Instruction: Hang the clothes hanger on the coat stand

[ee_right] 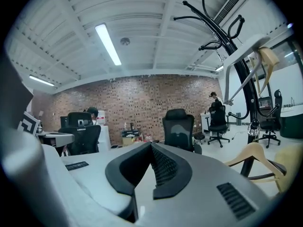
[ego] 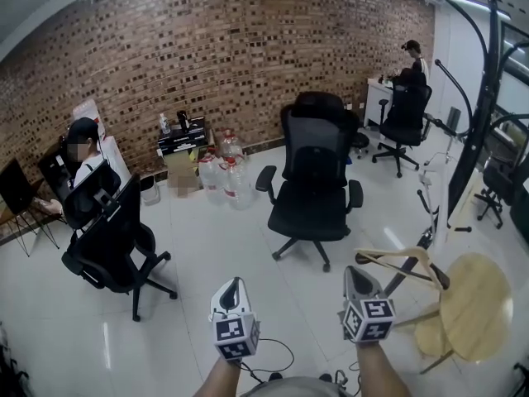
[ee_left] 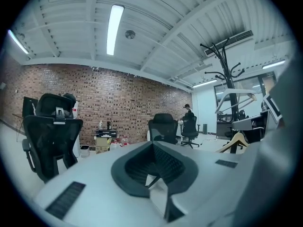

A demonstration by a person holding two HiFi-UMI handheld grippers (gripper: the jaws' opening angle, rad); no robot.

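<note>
Wooden clothes hanger (ego: 402, 259): low at the right of the head view, just ahead of the right gripper. Its far end reaches the rim of a round pale table (ego: 483, 304), and neither gripper touches it.
Coat stand (ego: 478, 114): black and upright at the right edge of the room, with its pole coming down behind the clothes hanger.
Left gripper (ego: 237, 281): held low over the white floor. Its own view shows the fingers (ee_left: 163, 162) meeting at the tip with nothing between them.
Right gripper (ego: 352, 270): level with the left one and nearer the clothes hanger. Its own view shows the pads pressed together and empty.
Head view only: both marker cubes, the person's forearms, and water bottles (ego: 225, 176) by the brick wall (ego: 207, 48).
Gripper views only: the coat stand's curved top hooks (ee_right: 208, 20), the ceiling strip lights (ee_left: 114, 27), and a pale hanger (ee_left: 235, 97) high on the stand.
Right gripper view: the clothes hanger is large at the lower right, in front of the pole.
Left gripper view: the same hanger is small and farther off at the right.
Office chair (ego: 316, 180): black, standing mid-floor well ahead of both grippers.
People: one is seated at the left and another is at the far desk.
</note>
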